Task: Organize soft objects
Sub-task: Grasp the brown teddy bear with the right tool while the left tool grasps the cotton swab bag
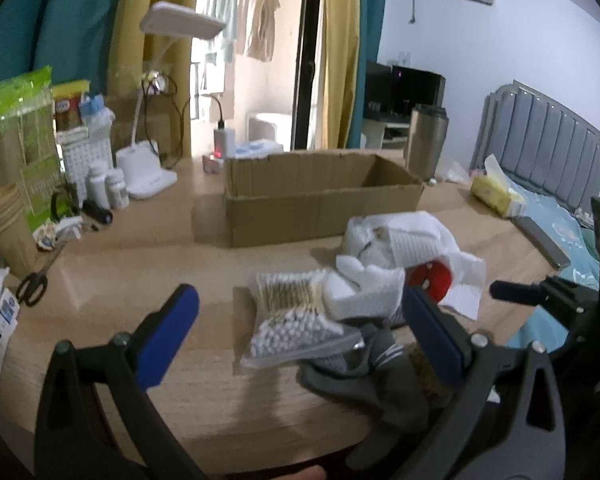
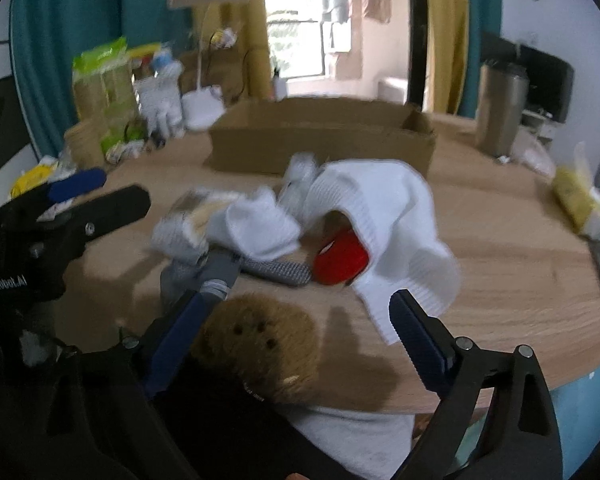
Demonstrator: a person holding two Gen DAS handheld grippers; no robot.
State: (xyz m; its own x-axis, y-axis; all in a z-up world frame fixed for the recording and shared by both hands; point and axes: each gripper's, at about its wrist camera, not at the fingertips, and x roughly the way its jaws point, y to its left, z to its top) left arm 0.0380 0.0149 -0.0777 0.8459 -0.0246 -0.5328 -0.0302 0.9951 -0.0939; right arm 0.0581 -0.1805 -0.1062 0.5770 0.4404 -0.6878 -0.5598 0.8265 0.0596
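1. The job looks like it has hardly begun. The cardboard box (image 1: 324, 196) sits at the back of the worktop (image 1: 140, 264), and the part of its inside that shows holds nothing.

2. The soft things lie in a messy pile in front of the box, near the front edge of the worktop. None of them are in the box.

3. In the pile there is a big white knit cloth (image 2: 384, 216), a small white sock (image 2: 260, 228), a gray sock (image 1: 376, 364) and a gray patterned sock (image 2: 276, 272). A red round thing (image 2: 340, 258) peeks out from under the white knit cloth.

4. A clear bag of cotton swabs (image 1: 296, 312) lies at the left side of the pile, touching the small white sock.

5. A brown fuzzy toy (image 2: 260, 348) sits closest to the front edge.

6. The left claw (image 1: 300, 328) is wide open and holds nothing. The bag of cotton swabs and the socks lie between its two blue fingers.

7. The right claw (image 2: 300, 336) is wide open too and holds nothing. The brown fuzzy toy sits between its fingers, by the left one.

8. I think every soft thing is still waiting to be picked up and put away, most likely into the box.
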